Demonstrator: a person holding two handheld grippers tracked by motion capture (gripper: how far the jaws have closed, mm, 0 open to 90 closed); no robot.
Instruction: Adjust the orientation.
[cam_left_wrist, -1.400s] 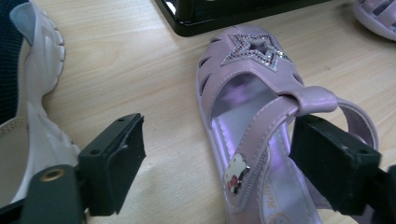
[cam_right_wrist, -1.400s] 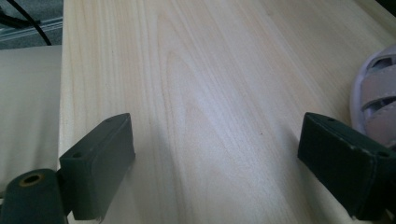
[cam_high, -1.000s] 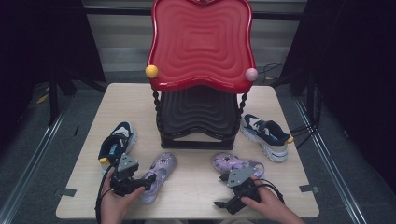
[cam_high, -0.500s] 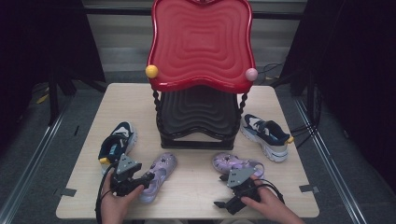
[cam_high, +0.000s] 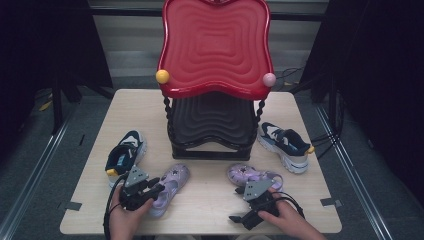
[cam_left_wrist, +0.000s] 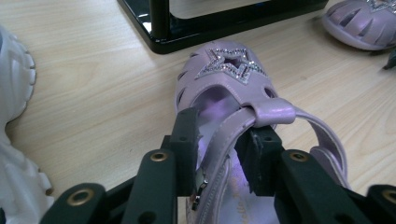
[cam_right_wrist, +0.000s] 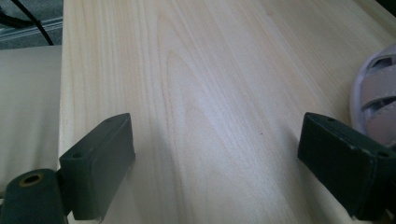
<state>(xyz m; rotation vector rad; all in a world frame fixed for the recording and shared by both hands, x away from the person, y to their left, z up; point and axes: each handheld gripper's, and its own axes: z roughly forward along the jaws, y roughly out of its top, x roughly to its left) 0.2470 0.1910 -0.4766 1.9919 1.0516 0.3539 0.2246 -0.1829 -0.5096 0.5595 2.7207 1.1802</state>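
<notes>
A purple sandal (cam_high: 170, 187) with a glitter star (cam_left_wrist: 231, 65) lies at the table's front left. My left gripper (cam_high: 159, 186) points along it, and its jaws have just been closing. They now pinch the sandal's ankle strap (cam_left_wrist: 233, 128) between the black pads (cam_left_wrist: 187, 140). The matching sandal (cam_high: 252, 175) lies at the front right. Beside it my right gripper (cam_high: 239, 205) rests low over bare wood, pointing left. Its jaws stand wide apart in the right gripper view (cam_right_wrist: 215, 154) with nothing between them, and that sandal's edge (cam_right_wrist: 378, 112) lies just past the right pad.
A two-tier rack with a red top tray (cam_high: 215, 50) and a black lower tray (cam_high: 212, 120) stands mid-table; its black base (cam_left_wrist: 210, 28) is just beyond the held sandal. One navy-and-white sneaker (cam_high: 125, 155) lies left, another (cam_high: 285, 145) right. Table edges are near both hands.
The left gripper's jaws have closed in from wide apart onto the purple sandal's strap. Both hands and all the shoes have stayed where they were.
</notes>
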